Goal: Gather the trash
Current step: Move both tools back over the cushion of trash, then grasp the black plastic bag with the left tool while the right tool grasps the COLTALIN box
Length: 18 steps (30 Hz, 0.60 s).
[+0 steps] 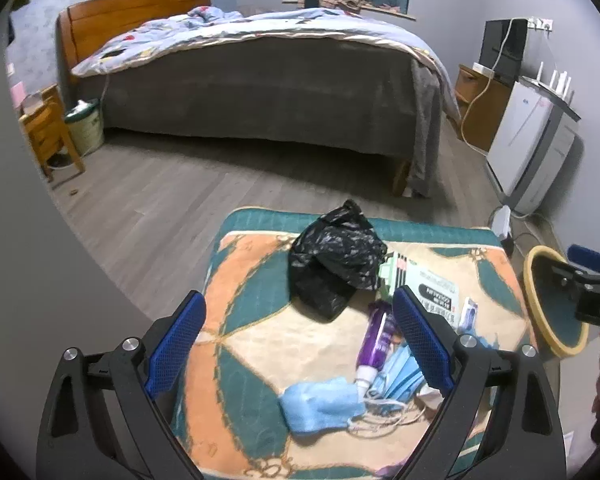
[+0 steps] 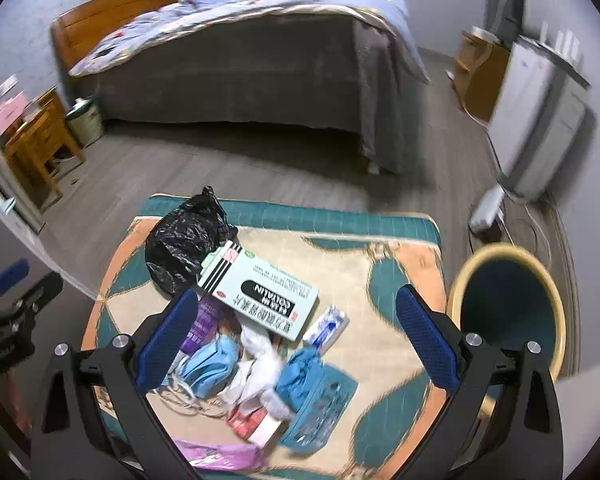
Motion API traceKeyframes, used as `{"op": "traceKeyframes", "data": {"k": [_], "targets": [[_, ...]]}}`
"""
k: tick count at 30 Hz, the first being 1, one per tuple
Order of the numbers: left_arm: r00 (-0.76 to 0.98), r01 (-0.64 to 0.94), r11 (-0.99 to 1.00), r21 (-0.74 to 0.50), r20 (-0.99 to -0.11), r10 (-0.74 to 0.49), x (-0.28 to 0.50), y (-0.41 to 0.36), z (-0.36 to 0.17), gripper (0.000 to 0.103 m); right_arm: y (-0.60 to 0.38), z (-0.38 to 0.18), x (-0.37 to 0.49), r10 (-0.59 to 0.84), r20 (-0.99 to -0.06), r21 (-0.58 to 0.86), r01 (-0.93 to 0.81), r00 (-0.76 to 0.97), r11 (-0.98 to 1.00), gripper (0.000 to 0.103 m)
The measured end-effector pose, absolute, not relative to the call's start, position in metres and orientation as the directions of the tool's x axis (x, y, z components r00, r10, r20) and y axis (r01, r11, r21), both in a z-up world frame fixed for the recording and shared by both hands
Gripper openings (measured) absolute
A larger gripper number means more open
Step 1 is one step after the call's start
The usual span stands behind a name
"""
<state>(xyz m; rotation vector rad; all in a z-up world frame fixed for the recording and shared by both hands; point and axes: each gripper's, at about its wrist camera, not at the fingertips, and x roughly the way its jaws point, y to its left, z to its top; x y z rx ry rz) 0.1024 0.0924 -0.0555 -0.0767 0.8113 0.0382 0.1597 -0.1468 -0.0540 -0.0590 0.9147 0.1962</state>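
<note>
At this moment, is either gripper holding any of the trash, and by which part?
Nothing is held. The left gripper and right gripper both hover with jaws wide open above the trash pile.

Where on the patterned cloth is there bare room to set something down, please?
Bare cloth lies right of the medicine box, toward the bin, and left of the black bag. The near middle, with masks, is crowded.

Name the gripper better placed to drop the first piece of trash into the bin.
Right. The right gripper hangs open over the trash pile, with the yellow-rimmed bin on its side of the table; the left gripper sits farther away.
</note>
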Motion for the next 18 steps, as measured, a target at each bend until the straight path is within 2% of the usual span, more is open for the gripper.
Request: {"op": "traceKeyframes", "data": {"k": [7, 13, 18], "targets": [[0.689, 0.005, 1.0, -0.029, -0.724, -0.024, 0.12, 0.079, -0.059, 0.094, -0.174, -0.069, 0.181, 0.22, -0.803, 0.202, -0.095, 0.554, 0.975, 0.097], [0.676, 0.017, 0.999, -0.036, -0.736, -0.038, 0.14, 0.084, -0.064, 0.094, -0.162, -0.089, 0.193, 0.147, -0.837, 0.073, -0.159, 0.527, 0.985, 0.097], [0.675, 0.007, 0.998, -0.055, -0.736, -0.046, 0.162, 0.091, -0.066, 0.094, -0.148, -0.114, 0.208, 0.17, -0.871, 0.046, -0.269, 0.461, 0.962, 0.097]]}}
